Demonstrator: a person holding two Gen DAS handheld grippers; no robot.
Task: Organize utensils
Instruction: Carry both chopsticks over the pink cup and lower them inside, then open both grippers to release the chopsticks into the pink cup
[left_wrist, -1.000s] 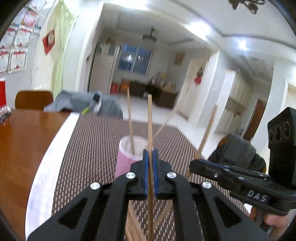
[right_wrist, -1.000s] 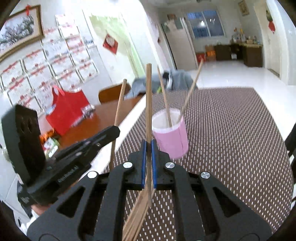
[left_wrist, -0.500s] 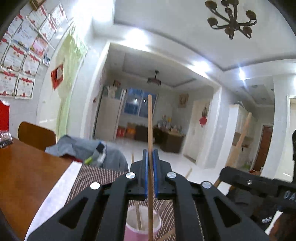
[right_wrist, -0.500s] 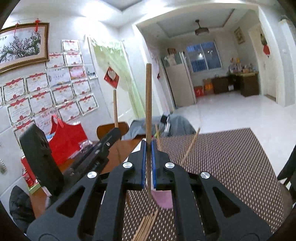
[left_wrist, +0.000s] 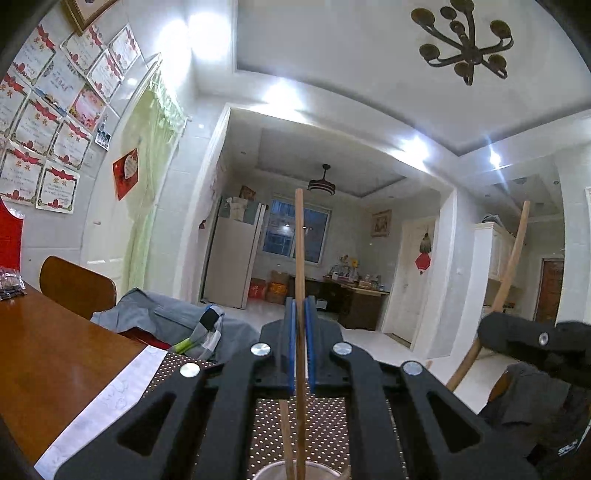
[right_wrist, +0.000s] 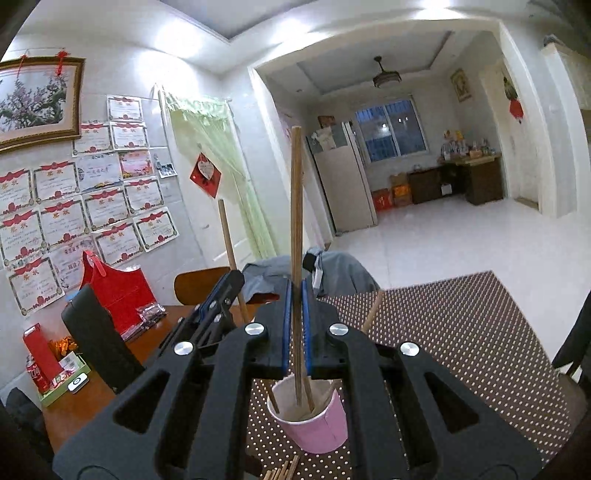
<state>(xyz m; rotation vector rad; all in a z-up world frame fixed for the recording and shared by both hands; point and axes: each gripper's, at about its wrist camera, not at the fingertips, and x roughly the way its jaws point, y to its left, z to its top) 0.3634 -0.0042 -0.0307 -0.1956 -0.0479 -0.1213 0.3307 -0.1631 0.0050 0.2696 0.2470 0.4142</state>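
My left gripper (left_wrist: 300, 347) clamps one upright chopstick (left_wrist: 300, 258). My right gripper (right_wrist: 294, 328) clamps another chopstick (right_wrist: 295, 206), its tip inside the pink cup (right_wrist: 317, 428).

A pink paper cup (right_wrist: 314, 424) with a white inside stands upright on the dotted brown mat (right_wrist: 461, 332), the landmark here. Two or three wooden chopsticks (right_wrist: 309, 395) lean inside it, their upper ends hidden behind the claws, so the count is uncertain. One long chopstick (right_wrist: 296, 229) stands nearly vertical over the cup, its lower tip inside the rim, pinched in the right claw (right_wrist: 295, 332). A second chopstick (left_wrist: 300, 266) rises upright above the cup, clamped in the left claw (left_wrist: 300, 343). More loose chopsticks (right_wrist: 282, 470) lie flat on the mat just in front of the cup.
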